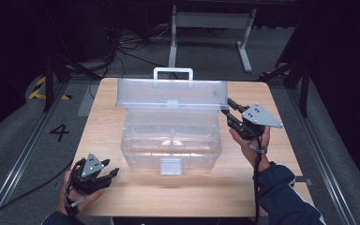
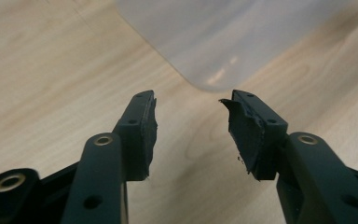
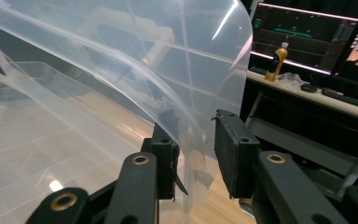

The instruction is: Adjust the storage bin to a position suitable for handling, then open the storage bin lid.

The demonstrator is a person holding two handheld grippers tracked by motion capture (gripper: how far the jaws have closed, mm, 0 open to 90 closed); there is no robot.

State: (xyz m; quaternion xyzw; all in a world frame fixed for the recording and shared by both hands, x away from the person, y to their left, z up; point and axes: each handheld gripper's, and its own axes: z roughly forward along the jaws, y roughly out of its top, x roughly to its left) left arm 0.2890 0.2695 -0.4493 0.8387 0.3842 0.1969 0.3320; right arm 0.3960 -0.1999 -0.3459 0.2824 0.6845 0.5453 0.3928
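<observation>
Left of table [image 1: 122, 192], floor numeral "4" [image 1: 59, 132].

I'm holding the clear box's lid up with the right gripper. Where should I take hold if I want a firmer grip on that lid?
Grip the lid at its right end edge, where the right gripper already straddles it, coming from the right. The lid stands raised, so that thin edge faces the jaws; in the right gripper view a gap shows beside the right pad. The handle on top looks like another option.

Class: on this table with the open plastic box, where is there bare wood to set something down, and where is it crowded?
Bare wood lies left of the clear box and along the table front edge between the left gripper and the sleeve. Crowded: the box's right side, where the right gripper meets the lid.
</observation>
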